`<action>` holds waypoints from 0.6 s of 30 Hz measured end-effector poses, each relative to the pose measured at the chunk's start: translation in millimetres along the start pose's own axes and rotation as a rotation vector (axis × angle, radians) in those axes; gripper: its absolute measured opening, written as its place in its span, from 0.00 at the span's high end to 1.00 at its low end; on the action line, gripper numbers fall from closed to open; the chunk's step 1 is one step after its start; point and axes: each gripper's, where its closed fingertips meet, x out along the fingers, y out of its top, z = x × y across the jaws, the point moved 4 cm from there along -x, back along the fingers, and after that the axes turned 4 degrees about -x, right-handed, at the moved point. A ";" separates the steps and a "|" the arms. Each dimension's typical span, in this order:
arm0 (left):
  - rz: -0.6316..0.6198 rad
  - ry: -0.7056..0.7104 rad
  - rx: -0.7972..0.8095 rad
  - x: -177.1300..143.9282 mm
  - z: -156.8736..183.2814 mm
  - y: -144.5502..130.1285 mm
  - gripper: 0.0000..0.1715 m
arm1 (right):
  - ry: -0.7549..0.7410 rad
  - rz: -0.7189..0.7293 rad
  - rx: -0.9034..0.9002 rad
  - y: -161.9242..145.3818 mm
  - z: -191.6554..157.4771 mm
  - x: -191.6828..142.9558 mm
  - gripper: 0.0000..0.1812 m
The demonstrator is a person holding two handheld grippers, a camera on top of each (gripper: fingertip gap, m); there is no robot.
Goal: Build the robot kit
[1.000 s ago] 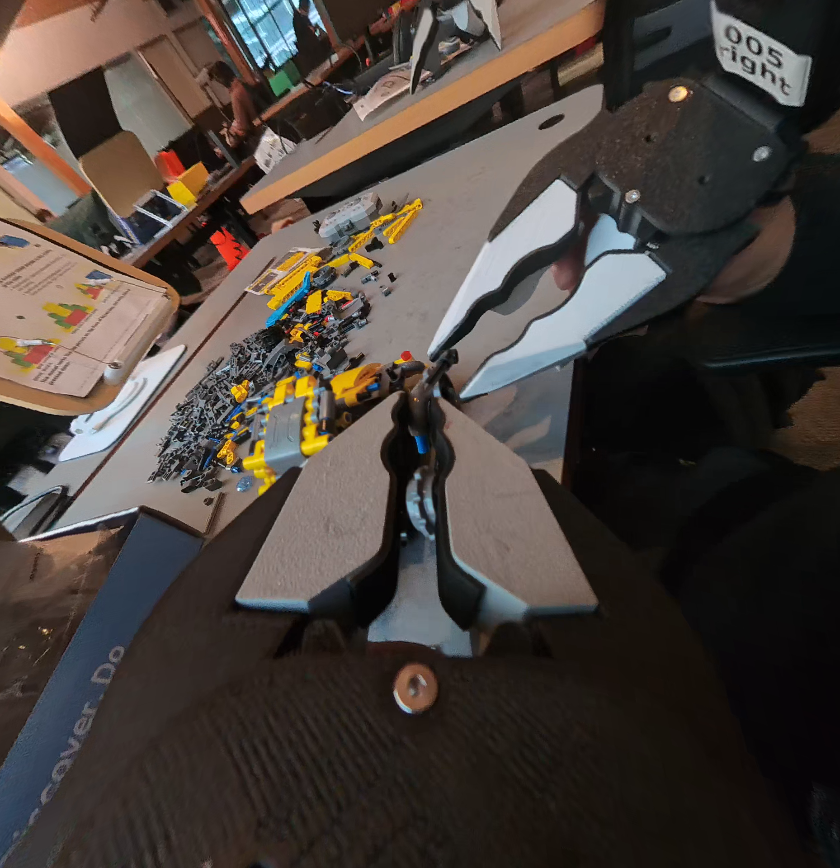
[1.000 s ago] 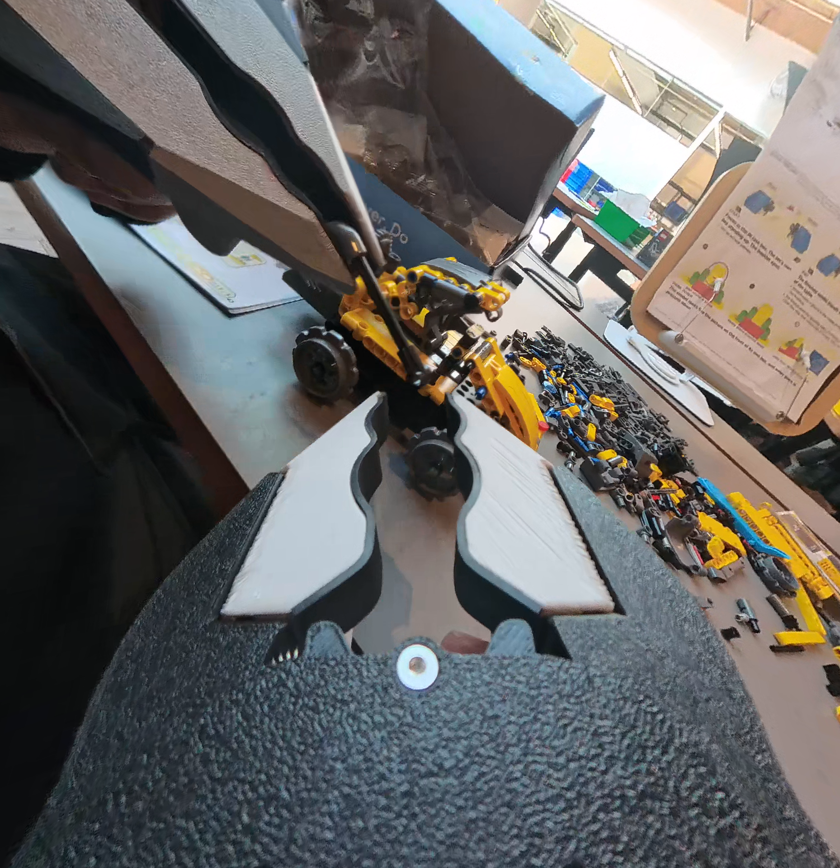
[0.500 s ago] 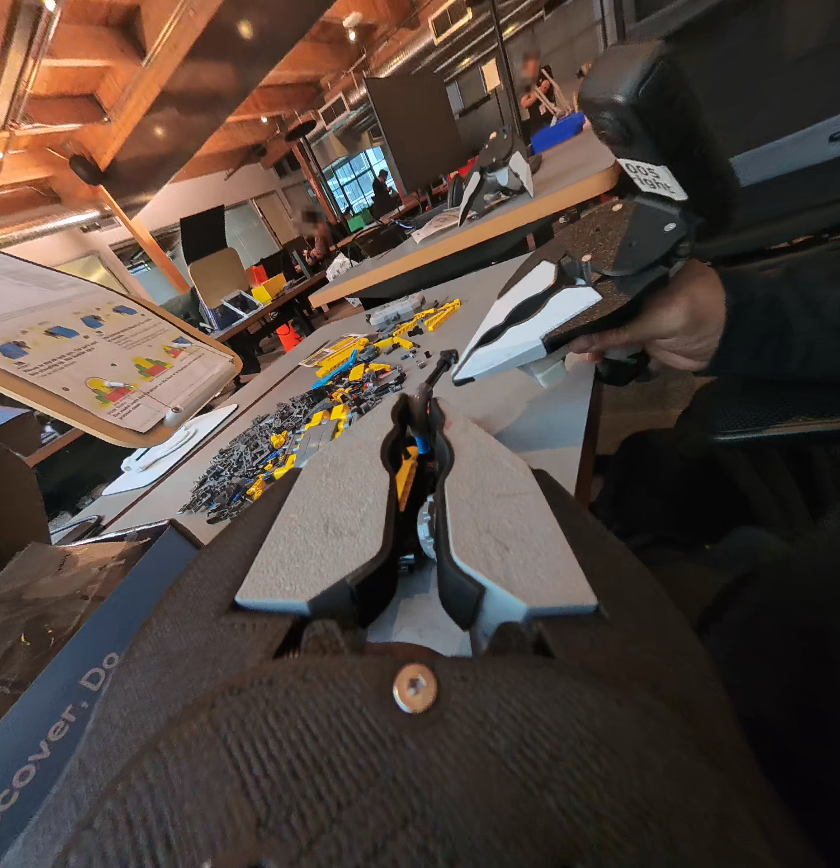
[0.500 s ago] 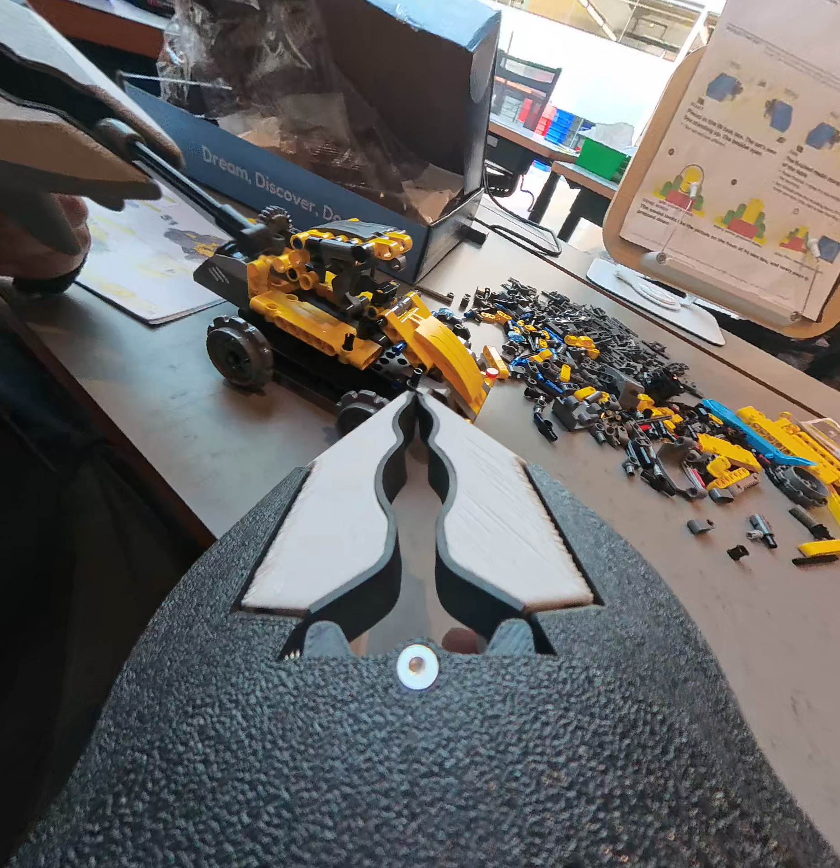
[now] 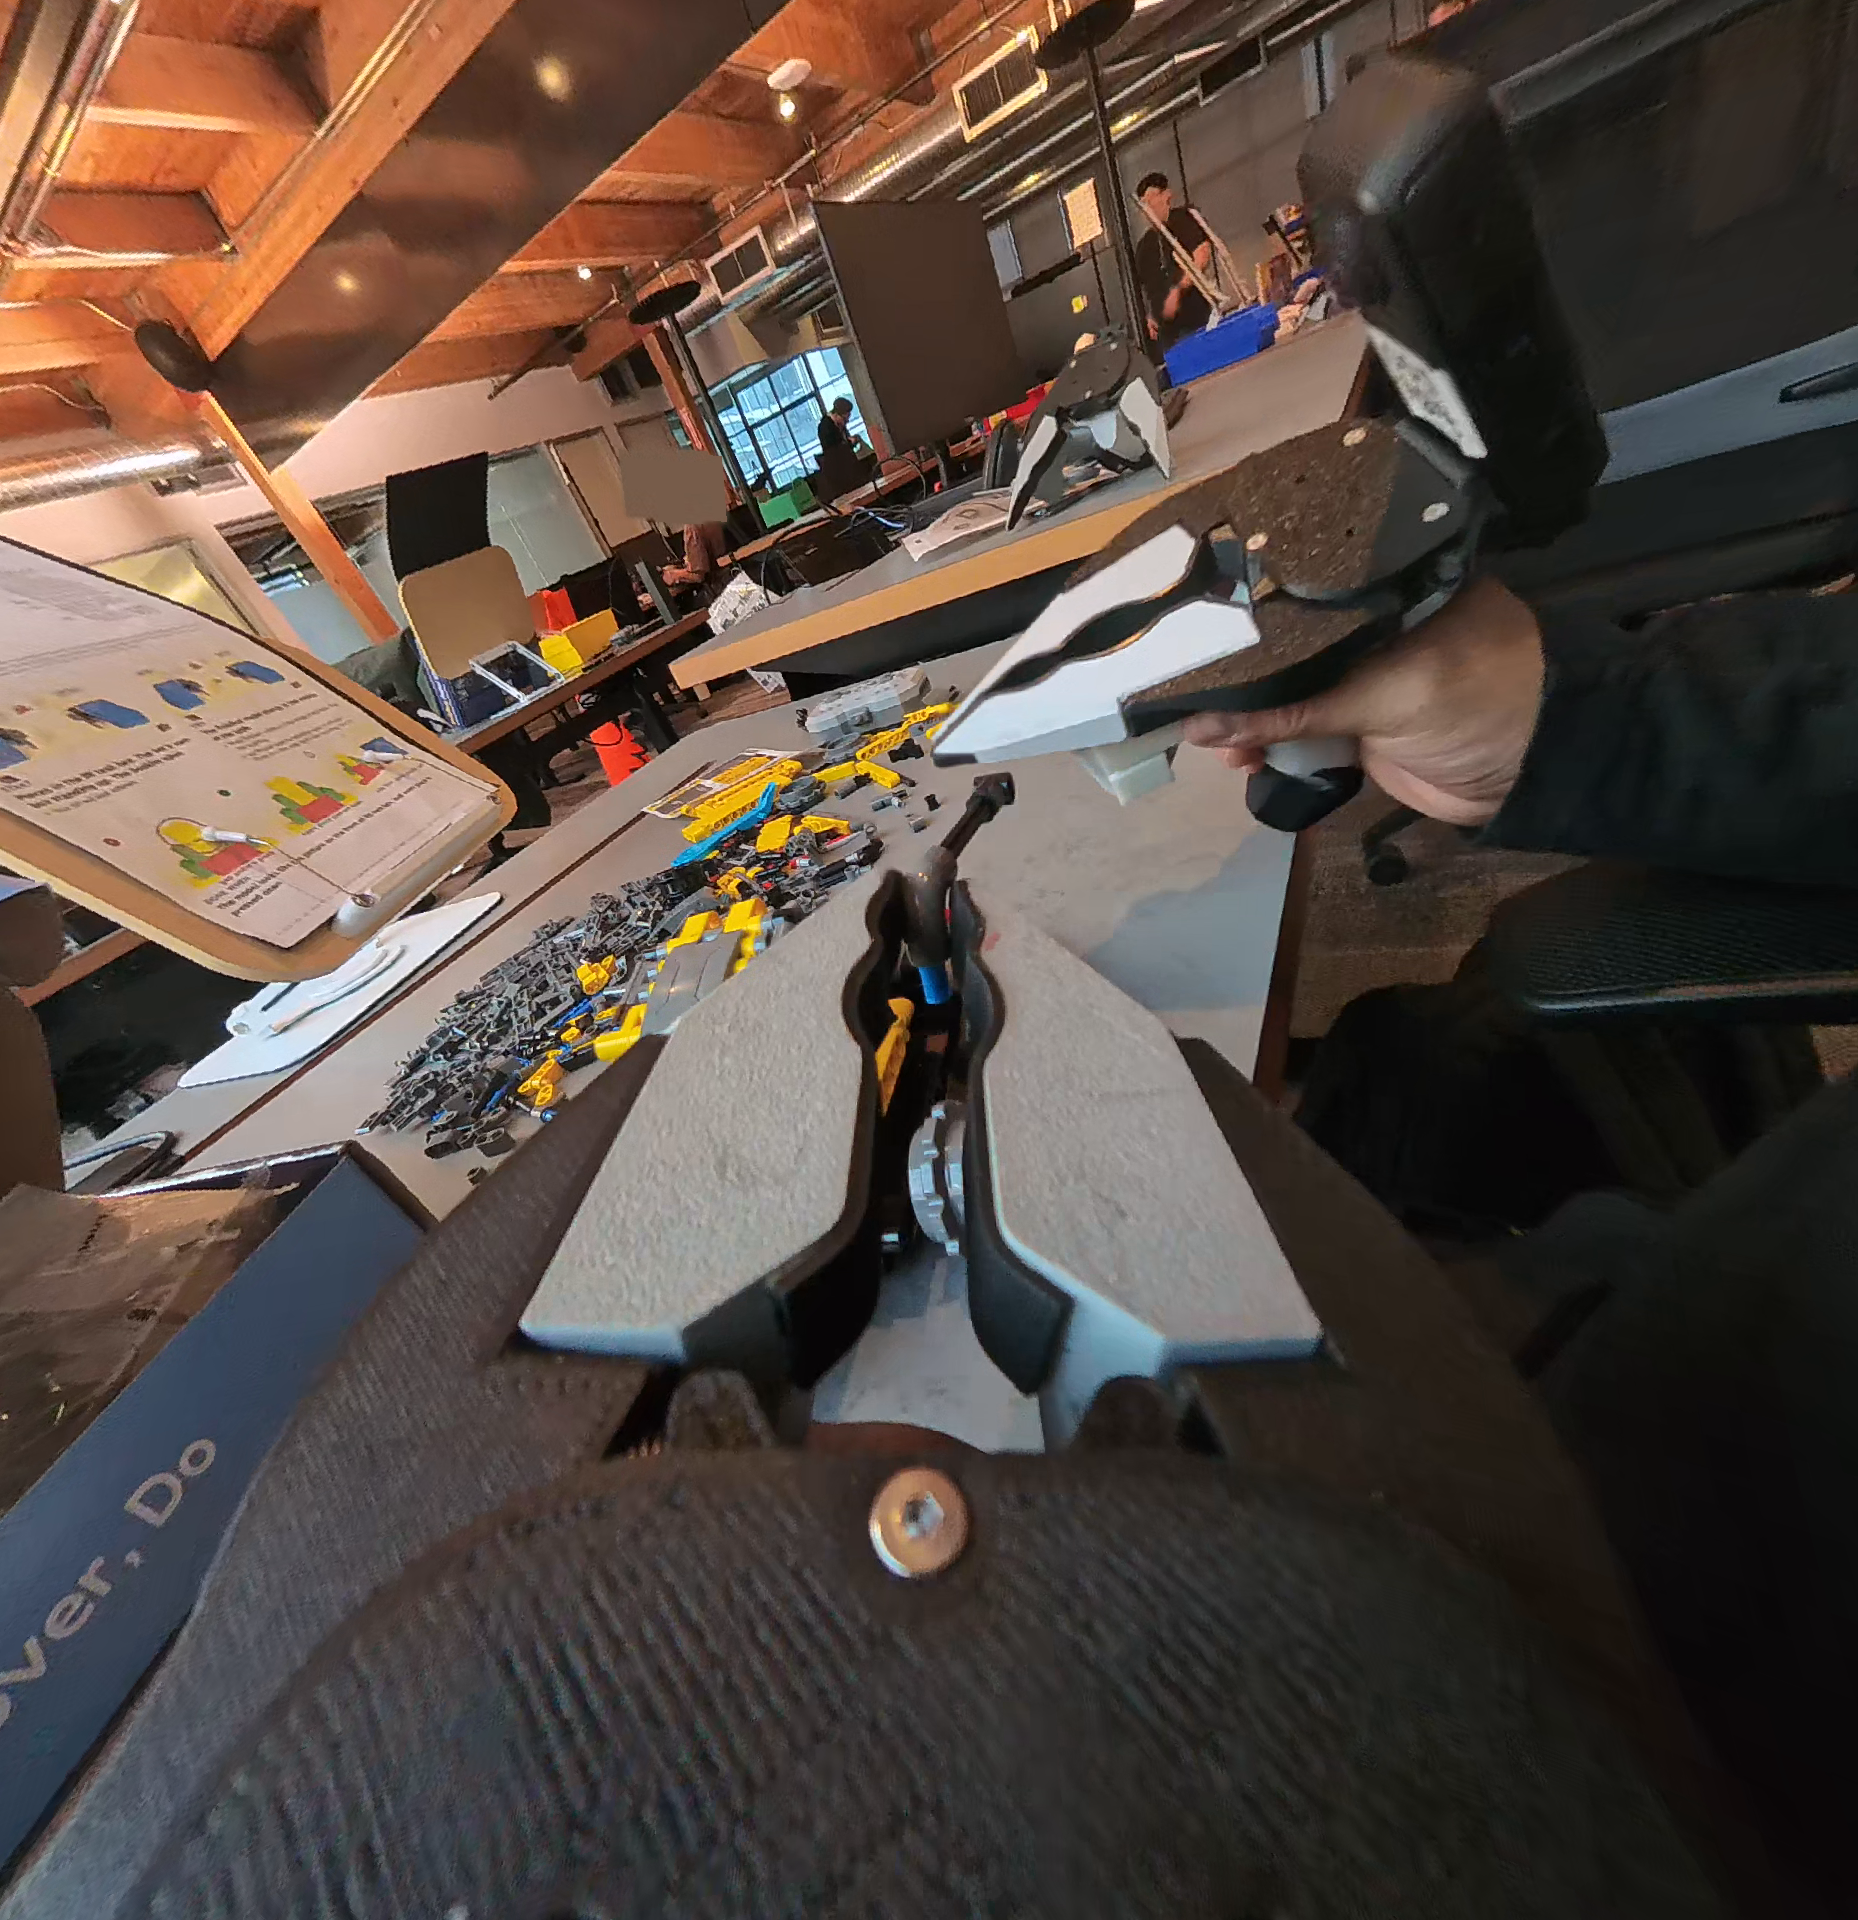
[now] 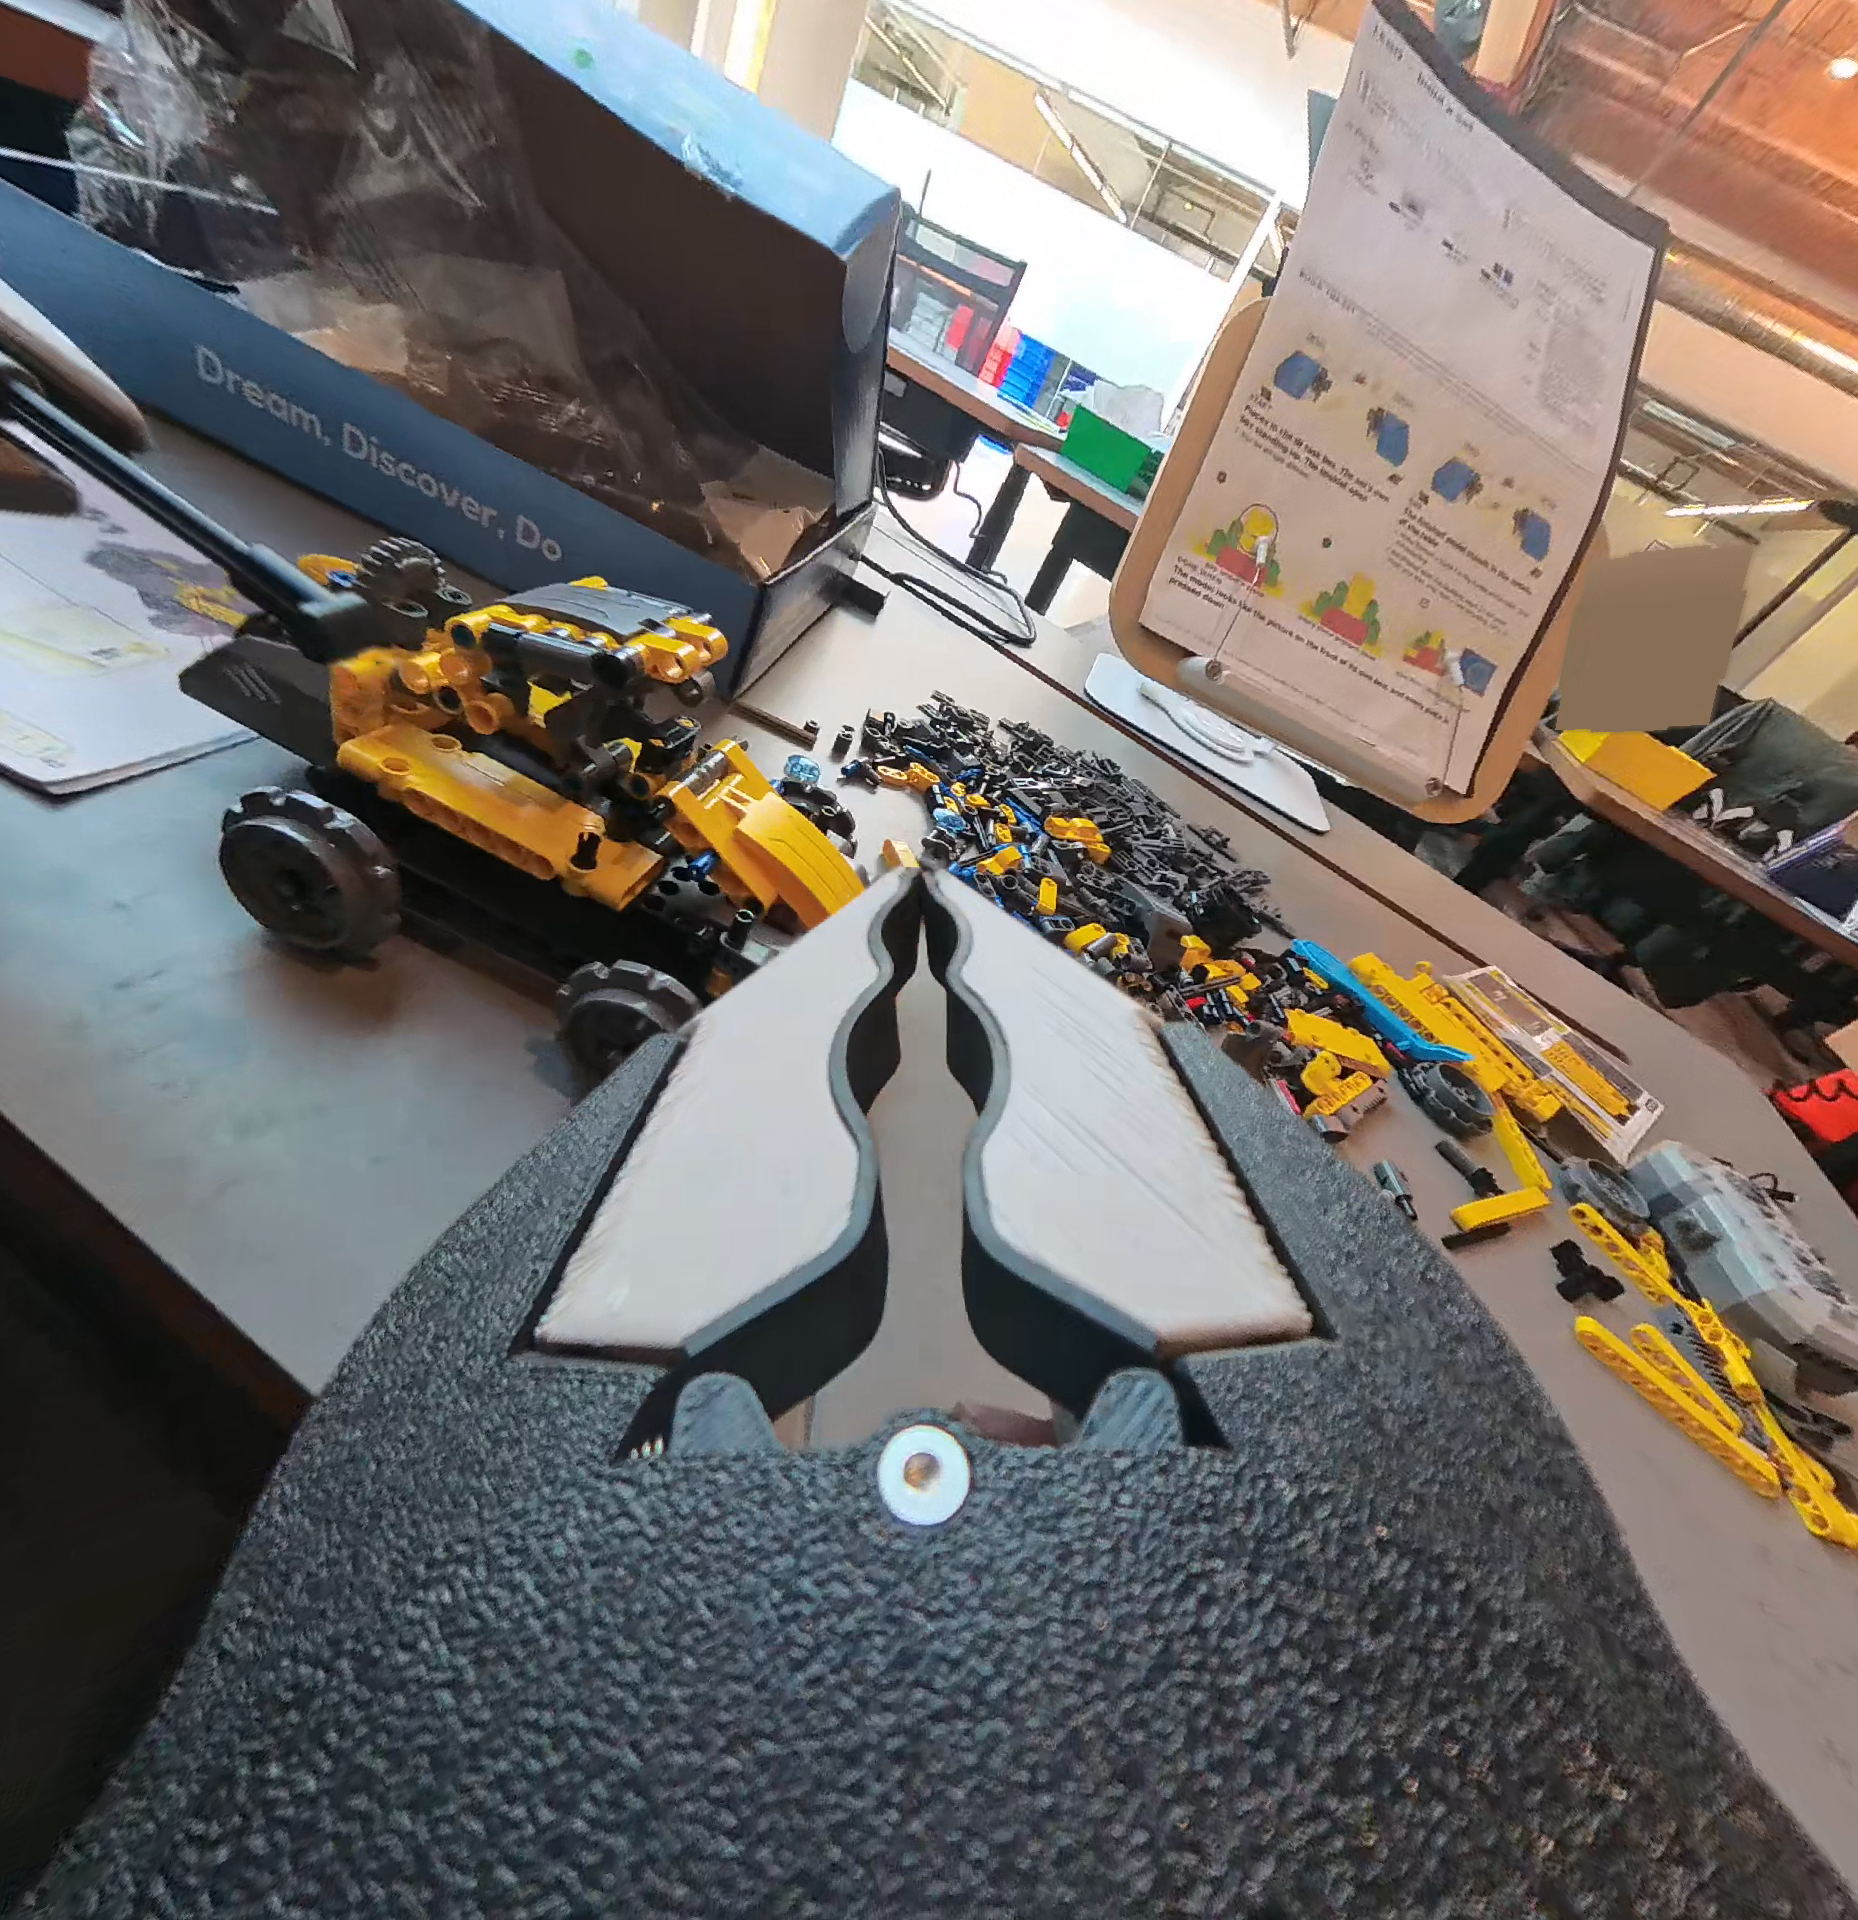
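Note:
My left gripper [image 5: 920, 904] is shut on a long black rod [image 5: 966, 821] that sticks out past its fingertips. Under it, between the fingers, a grey gear and yellow parts of a yellow and black wheeled model [image 6: 509, 748] show. In the right wrist view the left gripper [image 6: 94, 457] sits at the far left and the rod [image 6: 177, 520] reaches the model's rear by a dark gear; I cannot tell if they touch. My right gripper [image 6: 920, 883] is shut and empty, just in front of the model's yellow blade. It also shows hand-held above the table in the left wrist view [image 5: 946, 743].
A pile of small black, yellow and blue parts [image 6: 1060, 862] lies on the grey table [image 6: 177, 1091], with yellow beams and a grey block [image 6: 1714, 1257] to the right. A blue box with plastic bags [image 6: 551, 343], a booklet [image 6: 63, 644] and a sheet on a wooden stand [image 6: 1403, 468] stand around. Across from one pair of fingers to the other is roughly 12 centimeters. Between my right fingertips and the grey block [image 6: 1714, 1257] there is roughly 40 centimeters.
My right gripper closed from open around the model's front wheel and drew back and to the right. My left gripper tilted up and pulled away with the rod.

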 end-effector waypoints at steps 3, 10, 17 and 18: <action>0.011 0.000 0.010 -1.1 1.0 0.6 0.97 | -0.012 -0.015 -0.020 -4.1 2.2 3.2 1.00; 0.024 -0.011 0.050 -2.5 10.1 2.9 0.97 | -0.021 0.010 -0.117 -5.0 -1.1 8.0 1.00; 0.027 0.023 0.105 -10.1 6.1 1.1 0.97 | 0.003 -0.022 -0.164 -8.0 -8.1 11.4 1.00; 0.029 0.025 0.085 -11.5 3.4 1.2 0.97 | 0.004 -0.031 -0.167 -8.9 -8.1 12.4 1.00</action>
